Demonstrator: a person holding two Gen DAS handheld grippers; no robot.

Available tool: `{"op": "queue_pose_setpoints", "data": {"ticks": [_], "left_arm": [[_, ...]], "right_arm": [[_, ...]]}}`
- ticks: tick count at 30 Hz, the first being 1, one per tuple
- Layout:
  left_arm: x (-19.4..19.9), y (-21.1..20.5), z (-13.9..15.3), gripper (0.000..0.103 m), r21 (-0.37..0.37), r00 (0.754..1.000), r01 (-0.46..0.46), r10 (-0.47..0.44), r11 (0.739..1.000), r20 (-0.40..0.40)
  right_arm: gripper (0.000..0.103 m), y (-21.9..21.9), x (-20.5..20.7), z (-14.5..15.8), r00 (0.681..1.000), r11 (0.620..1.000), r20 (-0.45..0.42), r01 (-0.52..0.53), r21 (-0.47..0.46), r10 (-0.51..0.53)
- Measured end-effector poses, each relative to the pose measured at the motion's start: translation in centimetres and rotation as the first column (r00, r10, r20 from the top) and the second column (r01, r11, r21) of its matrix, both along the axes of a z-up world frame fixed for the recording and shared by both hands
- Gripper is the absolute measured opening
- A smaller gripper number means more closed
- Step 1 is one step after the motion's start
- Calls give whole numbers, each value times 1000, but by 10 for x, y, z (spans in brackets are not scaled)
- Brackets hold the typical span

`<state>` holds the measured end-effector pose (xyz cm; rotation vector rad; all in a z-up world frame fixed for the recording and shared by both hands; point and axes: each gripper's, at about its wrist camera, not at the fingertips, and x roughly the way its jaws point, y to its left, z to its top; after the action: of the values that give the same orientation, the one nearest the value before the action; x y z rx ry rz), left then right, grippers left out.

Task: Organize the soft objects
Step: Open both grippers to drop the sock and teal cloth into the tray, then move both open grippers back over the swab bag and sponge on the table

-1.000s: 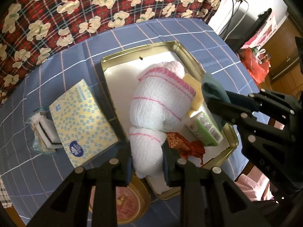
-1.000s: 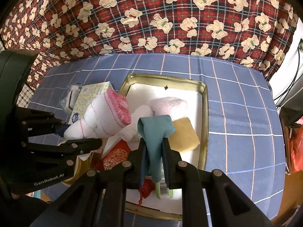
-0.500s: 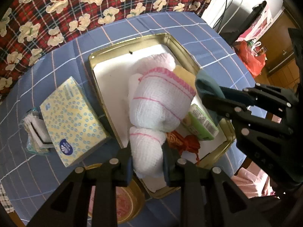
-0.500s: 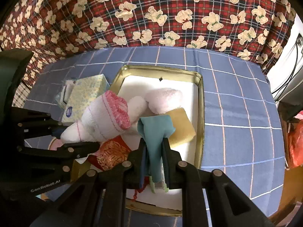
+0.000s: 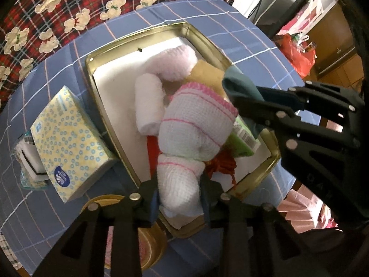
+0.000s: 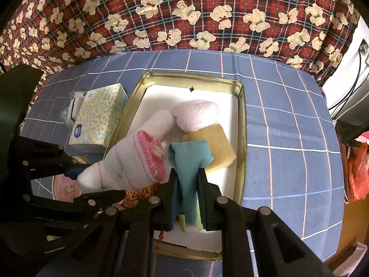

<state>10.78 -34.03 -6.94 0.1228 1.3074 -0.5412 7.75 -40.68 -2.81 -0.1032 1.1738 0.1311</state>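
A gold tin tray (image 6: 242,138) on the blue checked cloth holds a fluffy pink towel (image 6: 196,113), a white roll (image 6: 161,122), a yellow sponge (image 6: 212,145) and a green pack (image 5: 242,138). My left gripper (image 5: 180,184) has a white waffle towel with pink stripes (image 5: 196,124) between its pads, tilted above the tray's near left part. Its jaws are opening while the pads still touch the towel. My right gripper (image 6: 187,180) is shut on a folded teal cloth (image 6: 189,157), raised over the tray's near end beside the sponge.
A yellow dotted tissue pack (image 6: 99,117) lies left of the tray, with a plastic bag of white items (image 5: 27,159) beyond it. A round gold lid (image 5: 147,249) sits near the tray's front left corner. A red tasselled item (image 5: 221,164) lies in the tray under the towel.
The left gripper has carried the waffle towel a little further over the tray, uncovering the white roll, and its jaws have widened slightly. The right gripper and teal cloth have stayed put.
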Motion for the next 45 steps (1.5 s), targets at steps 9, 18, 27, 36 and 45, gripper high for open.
{"op": "queue_pose_setpoints", "data": {"ticks": [9,18,27,36,45], "left_arm": [[-7,7,15,68,-5,997,4,-4,1000,71],[-2,40,32,70,-57,989,-94,100,994,109],[-1,104,35,70,-54,952,-280,284,958,115],[-9,193,19,70,17,859,-507,503,862,90],[-18,264,-2,70,70,773,-635,632,769,57]], "right_arm": [[57,5,-1,6,1000,1000,24,15,-8,-15],[66,6,1,28,990,997,128,64,-34,-59],[66,45,11,34,985,1000,172,-13,-16,15],[66,121,34,26,969,981,161,-191,22,185],[66,200,57,2,928,928,111,-365,76,356]]}}
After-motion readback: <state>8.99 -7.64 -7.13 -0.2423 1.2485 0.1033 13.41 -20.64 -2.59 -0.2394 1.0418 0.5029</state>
